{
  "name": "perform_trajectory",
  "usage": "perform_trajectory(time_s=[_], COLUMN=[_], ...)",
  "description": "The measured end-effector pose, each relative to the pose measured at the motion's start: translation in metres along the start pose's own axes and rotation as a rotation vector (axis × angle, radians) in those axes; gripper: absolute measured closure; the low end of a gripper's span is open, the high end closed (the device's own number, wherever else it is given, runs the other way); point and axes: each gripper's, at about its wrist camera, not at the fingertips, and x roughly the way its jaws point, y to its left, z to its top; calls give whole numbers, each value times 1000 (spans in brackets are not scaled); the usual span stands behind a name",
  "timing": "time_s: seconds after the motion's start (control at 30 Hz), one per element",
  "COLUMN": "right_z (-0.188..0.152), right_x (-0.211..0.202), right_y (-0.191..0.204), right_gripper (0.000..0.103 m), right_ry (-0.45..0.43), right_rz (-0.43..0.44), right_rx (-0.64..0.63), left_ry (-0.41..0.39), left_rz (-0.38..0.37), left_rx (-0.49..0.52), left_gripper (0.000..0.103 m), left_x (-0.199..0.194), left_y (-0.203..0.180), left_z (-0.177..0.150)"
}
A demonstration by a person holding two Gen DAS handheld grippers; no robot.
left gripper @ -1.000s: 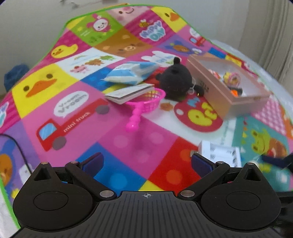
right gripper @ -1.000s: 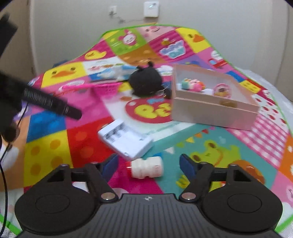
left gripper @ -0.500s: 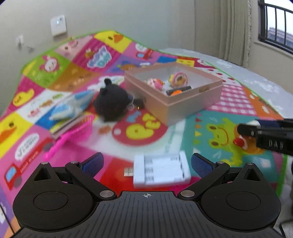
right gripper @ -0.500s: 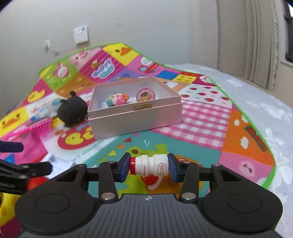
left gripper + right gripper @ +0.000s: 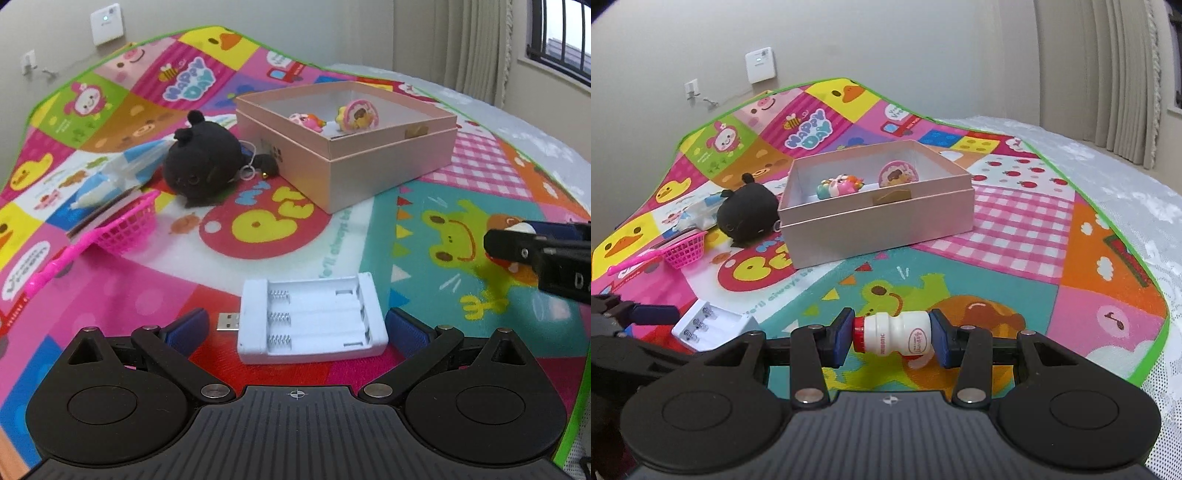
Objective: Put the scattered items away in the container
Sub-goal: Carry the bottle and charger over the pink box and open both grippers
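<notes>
- 2 grippers are at work over the play mat (image 5: 1015, 229), and each carries its own risk.
- Right gripper (image 5: 893, 339): its fingers have just been closing and now clamp the small white bottle (image 5: 892, 338) end to end, cap against 1 pad, base against the other. A round bottle held that way could pivot or squirt out if the hand swings quickly toward the pink box (image 5: 879, 218).
- Left gripper (image 5: 295, 330): fingers spread wide, with the white battery charger (image 5: 312, 319) lying on the mat between them, untouched. Its USB plug points at the left finger; closing off-centre might skew the case or push it away.
- Pose: both grippers tilt downward toward the mat, the right one beside the left and aimed at the box, which stands well apart and already holds 2 small toys.
</notes>
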Motion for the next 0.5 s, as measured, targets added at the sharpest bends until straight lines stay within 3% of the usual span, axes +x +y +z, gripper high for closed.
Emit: perform_trajectory(time_s=[0.27, 0.33, 0.5], right_z=[-3, -4, -2], right_x=[1, 2, -3], right_y=[11, 13, 17], right_gripper=[60, 60, 60], right_ry=[8, 17, 45], right_rz=[0, -4, -20], right_rx=[-60, -72, -88], left_ry=[-5, -10, -2], left_rz=[-20, -18, -7], left_rx=[-30, -18, 27], left_gripper=[1, 8, 8], left_x=[1, 0, -10], left_y=[4, 3, -4], left_z=[1, 1, -1])
